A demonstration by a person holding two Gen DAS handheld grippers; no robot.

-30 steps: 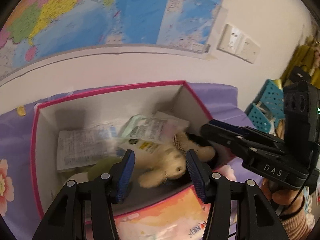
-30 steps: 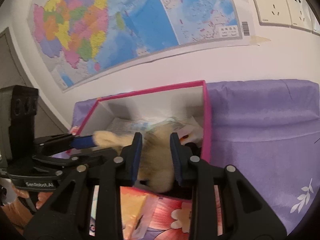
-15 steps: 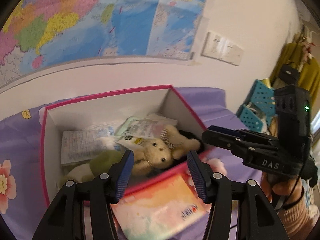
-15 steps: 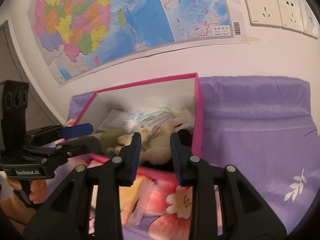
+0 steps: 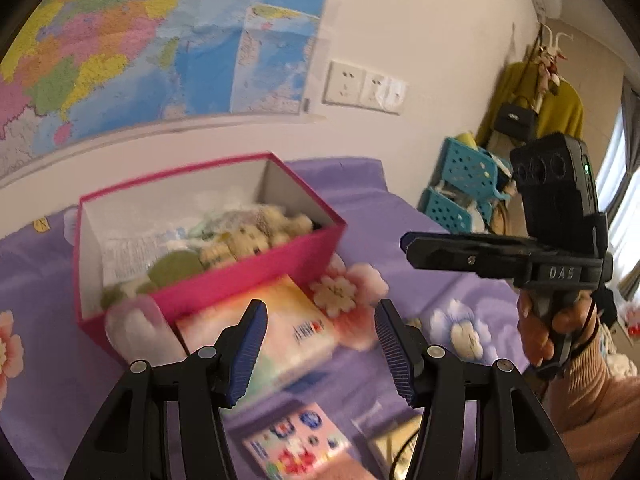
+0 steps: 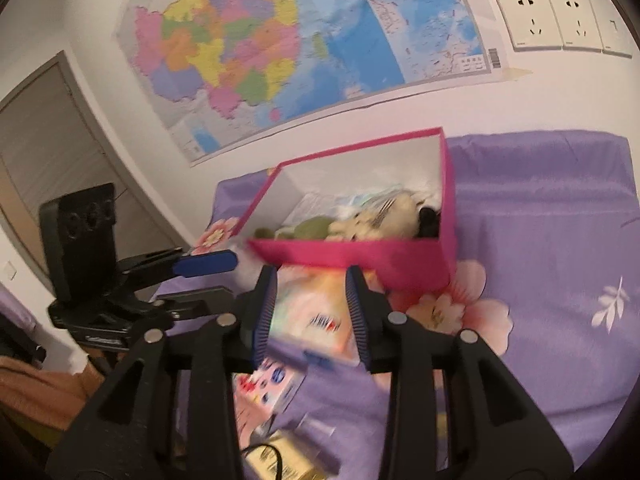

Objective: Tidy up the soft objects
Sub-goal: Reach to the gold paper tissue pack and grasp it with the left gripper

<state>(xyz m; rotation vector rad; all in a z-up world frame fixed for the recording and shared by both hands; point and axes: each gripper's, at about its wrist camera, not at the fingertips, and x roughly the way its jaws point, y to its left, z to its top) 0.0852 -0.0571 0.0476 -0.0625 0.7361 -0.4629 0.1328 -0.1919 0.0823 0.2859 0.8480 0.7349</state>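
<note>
A pink box (image 5: 248, 280) (image 6: 352, 256) stands on the purple bed. Inside it lie a cream teddy bear (image 5: 248, 240) (image 6: 360, 226), a green plush (image 5: 176, 266) (image 6: 316, 228) and some paper packets. My left gripper (image 5: 320, 308) hangs open in front of the box with nothing between its fingers. A colourful tissue pack (image 5: 280, 336) (image 6: 316, 312) lies beyond it on the sheet. My right gripper (image 6: 311, 276) is also back from the box, its jaws opening and empty. Each gripper shows from the side in the other's view: the right gripper (image 5: 408, 240), the left gripper (image 6: 208, 262).
A pink sticker pack (image 5: 296, 448) (image 6: 272, 384) and a yellowish packet with a cable (image 6: 280, 456) lie near the bed's front. The wall with a map (image 6: 280, 40) and sockets (image 6: 560, 20) is behind the box. Teal baskets (image 5: 460, 184) stand to the right.
Both grippers have drawn back from the box and risen a little. The cream bear stays inside the box. The tissue pack and sticker pack have come into view.
</note>
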